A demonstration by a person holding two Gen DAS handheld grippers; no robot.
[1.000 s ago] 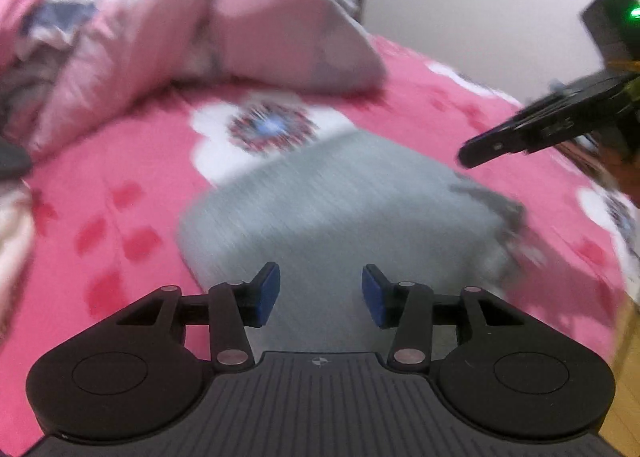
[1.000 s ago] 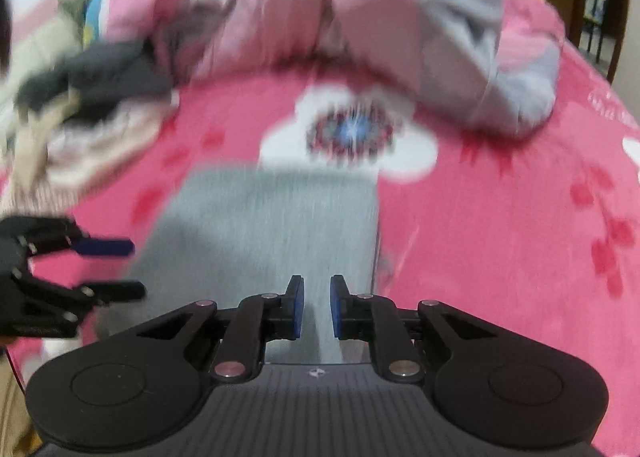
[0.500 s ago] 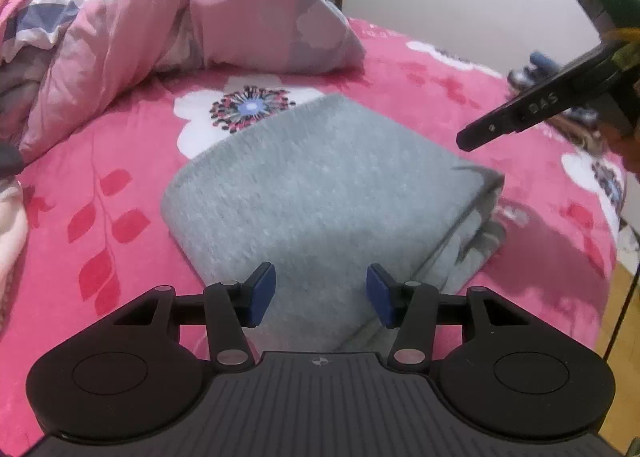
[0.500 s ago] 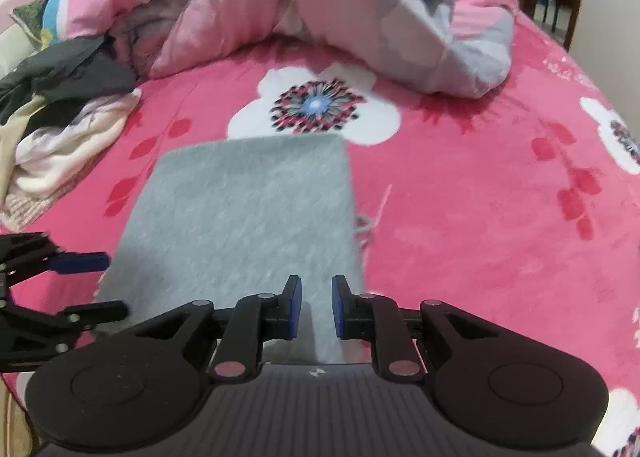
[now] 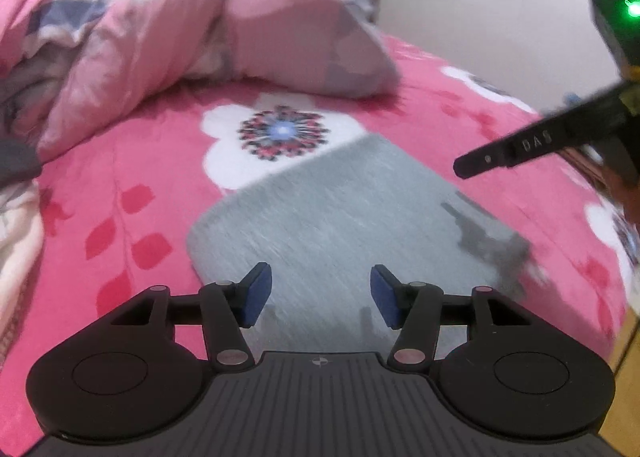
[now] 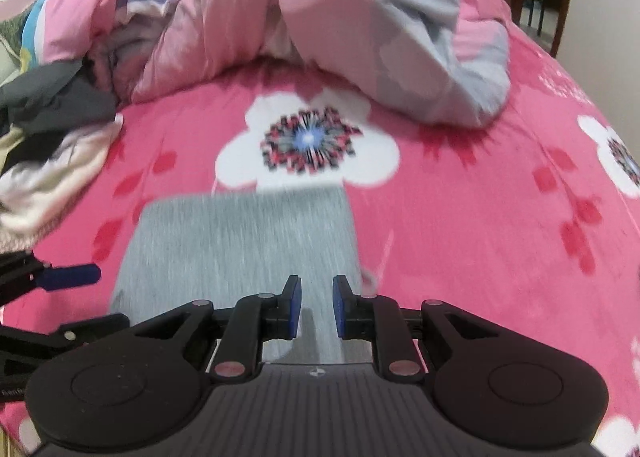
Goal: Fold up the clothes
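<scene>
A grey garment (image 5: 352,217) lies folded into a flat rectangle on the pink flowered bedsheet (image 5: 120,161); a loose grey bit sticks out at its right edge. My left gripper (image 5: 320,295) hovers above its near end, jaws opening, nothing between the blue pads. In the right wrist view the same garment (image 6: 240,241) lies below my right gripper (image 6: 316,307), whose pads stand a narrow gap apart with nothing in them. One finger of the right gripper (image 5: 520,149) pokes in from the right of the left wrist view. The left gripper's fingers (image 6: 68,276) show at the left edge.
A bunched pink and grey quilt (image 6: 360,17) fills the far side of the bed. A pile of unfolded clothes (image 6: 48,137) sits at the left. The bed's edge and wooden floor (image 5: 628,357) are at the right, with a white wall behind.
Both grippers have drawn back and up from the grey garment, which now looks smaller and farther. The left jaws have spread wider. The garment stays folded on the sheet.
</scene>
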